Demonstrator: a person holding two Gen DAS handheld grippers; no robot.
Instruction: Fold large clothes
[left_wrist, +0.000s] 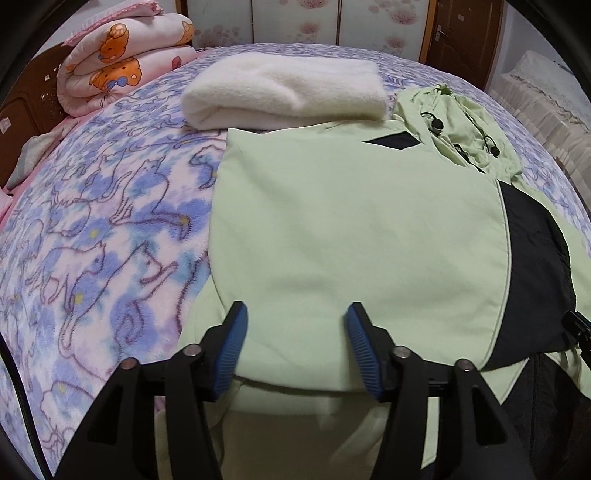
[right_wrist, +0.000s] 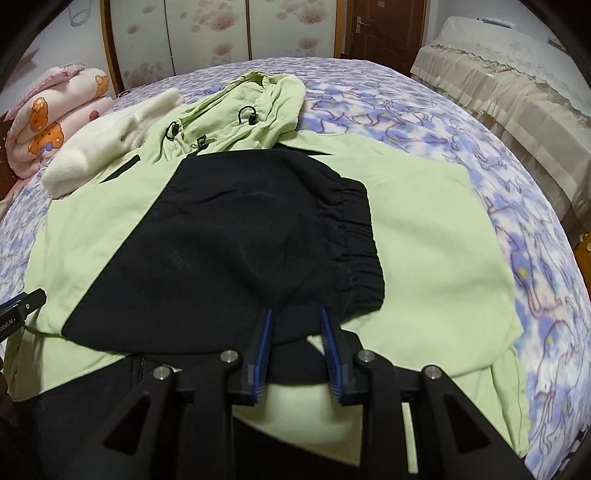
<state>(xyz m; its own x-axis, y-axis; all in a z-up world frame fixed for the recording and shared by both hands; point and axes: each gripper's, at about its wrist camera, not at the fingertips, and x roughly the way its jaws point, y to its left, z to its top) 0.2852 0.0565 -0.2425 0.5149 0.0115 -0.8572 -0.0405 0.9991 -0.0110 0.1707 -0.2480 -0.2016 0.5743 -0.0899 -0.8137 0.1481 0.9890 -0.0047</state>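
Note:
A light green hooded jacket (left_wrist: 351, 229) with black panels lies spread on the bed, its hood (right_wrist: 258, 107) at the far end. A black sleeve with an elastic cuff (right_wrist: 236, 251) is folded across its middle. My left gripper (left_wrist: 295, 314) is open over the near left part of the green cloth, its blue pads wide apart and pressing on nothing. My right gripper (right_wrist: 295, 317) hovers at the near edge of the black sleeve, jaws narrow but still apart, with black cloth showing in the gap. Each gripper shows at the edge of the other's view.
A folded cream blanket (left_wrist: 284, 92) lies beyond the jacket at the left. A rolled pink cartoon quilt (left_wrist: 122, 62) sits at the far left by the headboard. The bed carries a purple patterned fleece cover (left_wrist: 92, 229). A second bed with a beige cover (right_wrist: 517, 96) stands at the right.

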